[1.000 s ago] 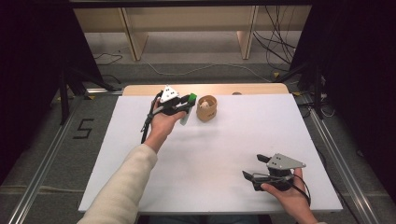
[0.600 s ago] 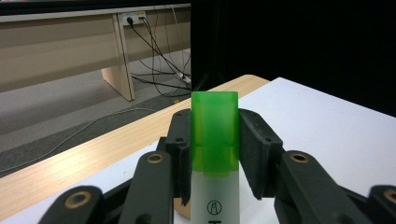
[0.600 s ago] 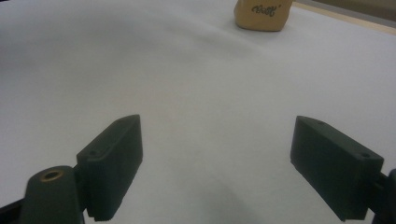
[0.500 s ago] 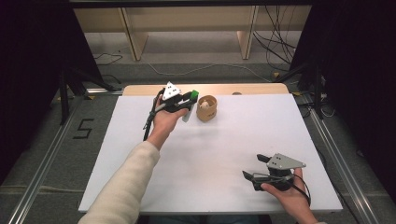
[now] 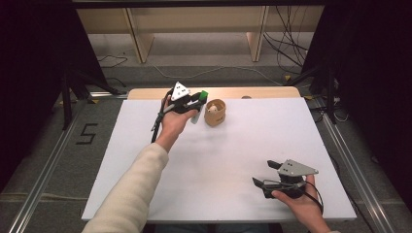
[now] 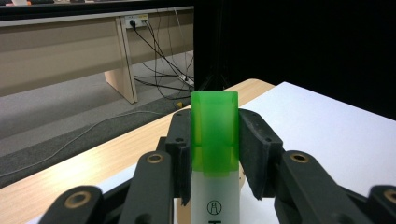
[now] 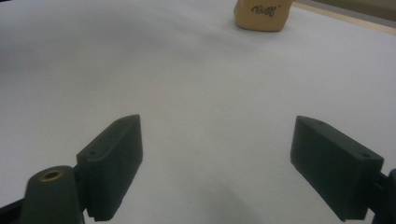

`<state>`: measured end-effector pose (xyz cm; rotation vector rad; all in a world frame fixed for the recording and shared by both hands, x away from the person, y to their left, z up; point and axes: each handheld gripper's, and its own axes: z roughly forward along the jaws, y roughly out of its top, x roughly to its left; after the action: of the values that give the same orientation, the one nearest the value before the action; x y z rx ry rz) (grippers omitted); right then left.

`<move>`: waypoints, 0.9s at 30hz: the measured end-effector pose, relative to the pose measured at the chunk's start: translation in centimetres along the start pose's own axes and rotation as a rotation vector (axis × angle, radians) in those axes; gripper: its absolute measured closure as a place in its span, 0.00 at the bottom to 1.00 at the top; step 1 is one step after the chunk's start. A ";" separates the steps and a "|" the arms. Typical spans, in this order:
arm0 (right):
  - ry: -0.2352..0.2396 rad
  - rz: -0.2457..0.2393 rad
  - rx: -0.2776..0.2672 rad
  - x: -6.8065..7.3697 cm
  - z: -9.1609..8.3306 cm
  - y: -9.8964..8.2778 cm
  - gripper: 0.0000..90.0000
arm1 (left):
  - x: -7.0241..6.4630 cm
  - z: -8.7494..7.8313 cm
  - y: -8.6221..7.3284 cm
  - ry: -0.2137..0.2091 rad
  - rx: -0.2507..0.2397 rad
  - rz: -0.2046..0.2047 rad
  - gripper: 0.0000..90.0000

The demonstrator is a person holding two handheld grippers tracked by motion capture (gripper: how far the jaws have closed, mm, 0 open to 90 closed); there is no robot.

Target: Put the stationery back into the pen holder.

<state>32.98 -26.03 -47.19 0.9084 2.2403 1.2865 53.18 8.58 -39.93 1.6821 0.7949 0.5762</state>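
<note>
The left gripper clamps the green-capped highlighter between its pads, just at nine o'clock of the tan cup, so pickup looks done and dropping it in remains, while the right gripper rests wide open and empty

Tool gaping, tan cup beyond

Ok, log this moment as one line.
left gripper: shut on green-capped marker, beside brown cup | right gripper: open, empty, low over white table
</note>
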 end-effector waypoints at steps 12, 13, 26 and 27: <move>0.000 0.005 0.001 0.0 0.0 0.0 0.20 | 0.3 0.9 0.6 0.003 -0.007 0.012 0.74; 0.000 0.001 -0.001 0.0 0.0 0.0 0.20 | 0.3 1.0 0.6 0.003 -0.010 0.008 0.74; 0.005 -0.003 -0.009 -0.1 0.1 0.0 0.20 | 0.6 2.5 0.7 -0.010 -0.026 0.014 0.74; 0.005 -0.004 -0.009 -0.1 0.1 0.0 0.20 | 0.6 2.6 0.8 -0.011 -0.026 0.014 0.74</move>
<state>33.11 -26.06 -47.27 0.8983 2.2372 1.2975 55.61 7.30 -39.81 1.6672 0.7656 0.5837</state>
